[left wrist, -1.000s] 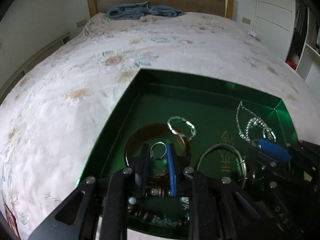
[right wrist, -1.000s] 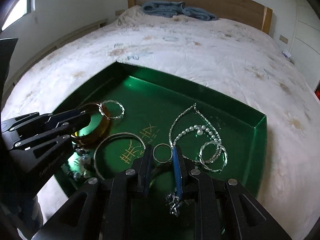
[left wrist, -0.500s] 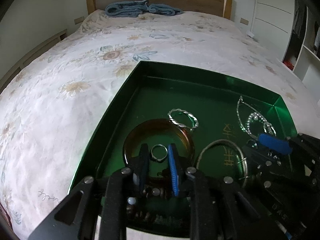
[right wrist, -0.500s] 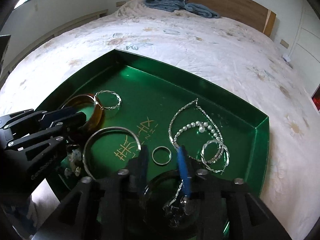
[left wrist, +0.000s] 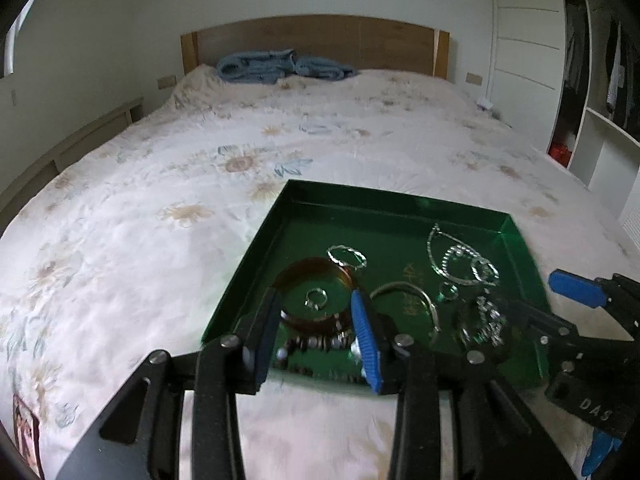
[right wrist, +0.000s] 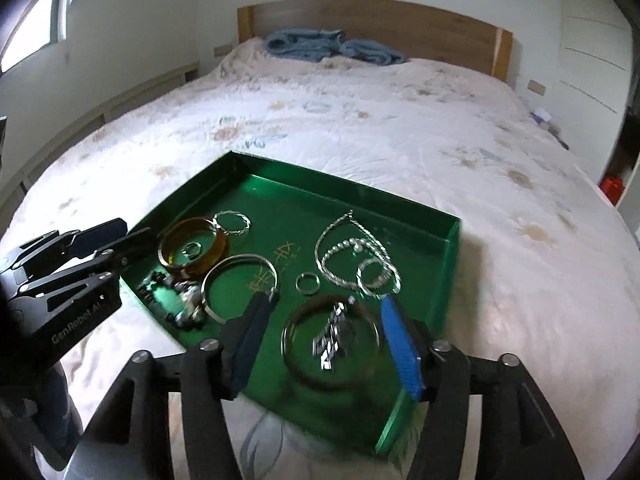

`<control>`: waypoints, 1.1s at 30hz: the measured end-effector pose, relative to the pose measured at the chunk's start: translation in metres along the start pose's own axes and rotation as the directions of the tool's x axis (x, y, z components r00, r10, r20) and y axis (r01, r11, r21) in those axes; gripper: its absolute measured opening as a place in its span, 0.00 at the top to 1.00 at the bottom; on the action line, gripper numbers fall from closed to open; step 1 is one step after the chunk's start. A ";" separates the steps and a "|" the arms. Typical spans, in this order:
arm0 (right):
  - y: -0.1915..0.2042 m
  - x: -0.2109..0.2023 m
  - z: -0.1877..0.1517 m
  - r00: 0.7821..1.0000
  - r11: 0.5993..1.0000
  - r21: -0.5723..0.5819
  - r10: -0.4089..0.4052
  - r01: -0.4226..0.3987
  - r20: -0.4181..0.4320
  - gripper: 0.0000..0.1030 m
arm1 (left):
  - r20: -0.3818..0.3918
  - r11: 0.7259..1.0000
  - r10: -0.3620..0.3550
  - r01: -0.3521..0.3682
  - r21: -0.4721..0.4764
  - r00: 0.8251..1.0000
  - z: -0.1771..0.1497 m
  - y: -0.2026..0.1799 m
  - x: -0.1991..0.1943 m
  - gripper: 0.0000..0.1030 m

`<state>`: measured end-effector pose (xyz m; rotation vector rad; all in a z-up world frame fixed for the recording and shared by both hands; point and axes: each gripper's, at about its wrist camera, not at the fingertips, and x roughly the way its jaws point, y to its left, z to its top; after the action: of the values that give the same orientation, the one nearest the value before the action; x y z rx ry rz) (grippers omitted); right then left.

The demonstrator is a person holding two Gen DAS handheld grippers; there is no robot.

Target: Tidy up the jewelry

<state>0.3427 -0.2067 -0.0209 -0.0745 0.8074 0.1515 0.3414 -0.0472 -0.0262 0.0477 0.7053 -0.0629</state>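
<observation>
A green tray [left wrist: 392, 197] [right wrist: 344, 181] lies on the bed with jewelry in it. My left gripper [left wrist: 316, 336] hovers over the tray's near left corner with its jaws opening and nothing between them. A small silver ring [left wrist: 316, 299] lies inside the amber bangle [left wrist: 298, 278] just beyond it. My right gripper [right wrist: 326, 342] hangs over the near right part, jaws opening too, pressing on nothing. Below it are a dark bangle [right wrist: 294, 354] and a sparkly piece [right wrist: 332, 344]. Another small ring [right wrist: 307, 282] lies flat on the tray floor ahead.
Also in the tray: a large silver bangle [right wrist: 240, 284], a twisted bracelet [right wrist: 232, 222], tangled silver necklaces [right wrist: 352, 256] and dark beads [right wrist: 176, 300]. The floral bedspread [left wrist: 160, 208] surrounds the tray. A blue blanket [left wrist: 280, 65] lies by the headboard.
Both grippers have opened, let go of their small rings and drawn back and up. One ring now lies inside the amber bangle, the other on the tray floor.
</observation>
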 end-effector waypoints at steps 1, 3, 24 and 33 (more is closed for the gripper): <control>0.000 -0.010 -0.005 1.000 1.000 0.005 -0.002 0.002 0.010 0.41 | 0.005 1.000 0.004 -0.004 0.002 1.000 -0.003 0.000 -0.006 0.66; 0.000 -0.024 -0.013 1.000 1.000 0.006 -0.009 0.009 0.023 0.41 | 0.015 1.000 0.009 -0.009 0.006 1.000 -0.011 0.000 -0.024 0.66; 0.024 -0.173 -0.111 0.990 0.999 -0.014 -0.027 0.030 0.141 0.34 | 0.108 0.999 0.023 -0.026 0.027 0.994 -0.084 -0.006 -0.178 0.65; 0.023 -0.210 -0.136 0.982 0.999 0.018 -0.031 0.028 0.185 0.32 | 0.141 0.997 0.049 -0.055 0.045 0.989 -0.109 -0.012 -0.222 0.56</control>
<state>0.0991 -0.2234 0.0374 -0.0571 0.6209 0.1221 0.1011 -0.0432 0.0350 0.1072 0.5622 -0.0329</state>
